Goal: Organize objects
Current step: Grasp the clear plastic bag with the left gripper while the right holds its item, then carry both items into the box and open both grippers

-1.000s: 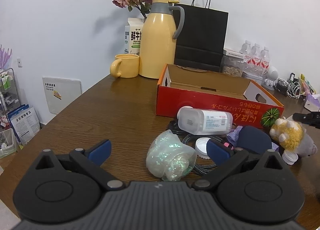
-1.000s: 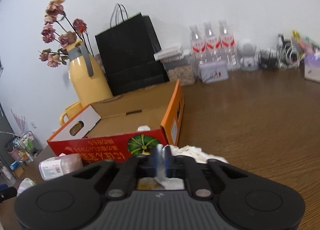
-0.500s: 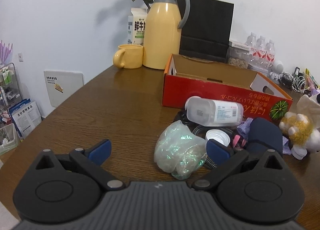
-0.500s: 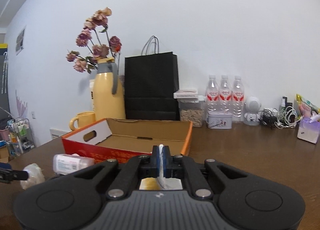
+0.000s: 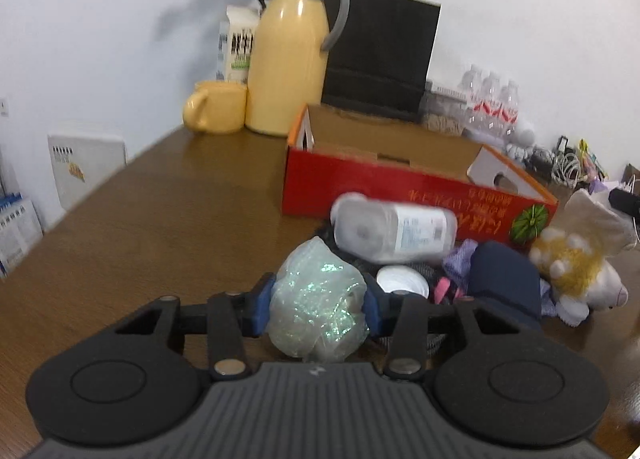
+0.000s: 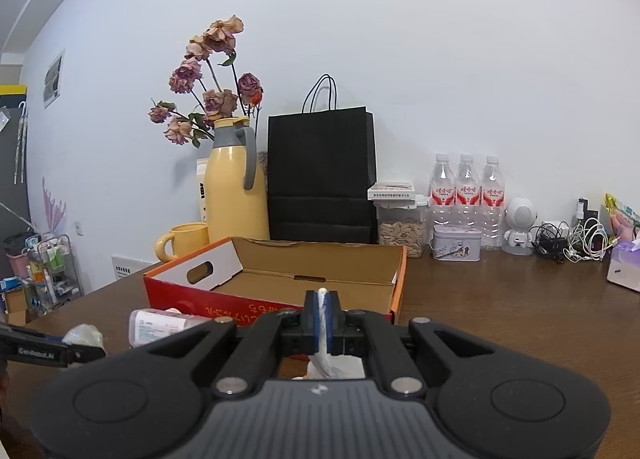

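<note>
Previously spread wide, the left gripper (image 5: 318, 301) is now closing its jaws around the crumpled iridescent plastic ball (image 5: 318, 299), which lies on the brown wooden table (image 5: 160, 227) before the red cardboard box (image 5: 400, 187). A strip of the white-and-yellow plush toy (image 6: 322, 355) is clamped in the right gripper (image 6: 322, 321), raised before that box.

A brown wooden table (image 5: 168, 219) carries an open red box (image 5: 400, 195) at its middle. Far behind it stand a yellow mug (image 5: 216, 107), jug (image 5: 286, 59), black bag (image 5: 380, 59) and bottles (image 6: 466, 199). Near lie a white bottle (image 5: 396, 229) and plush toy (image 5: 576, 259).
</note>
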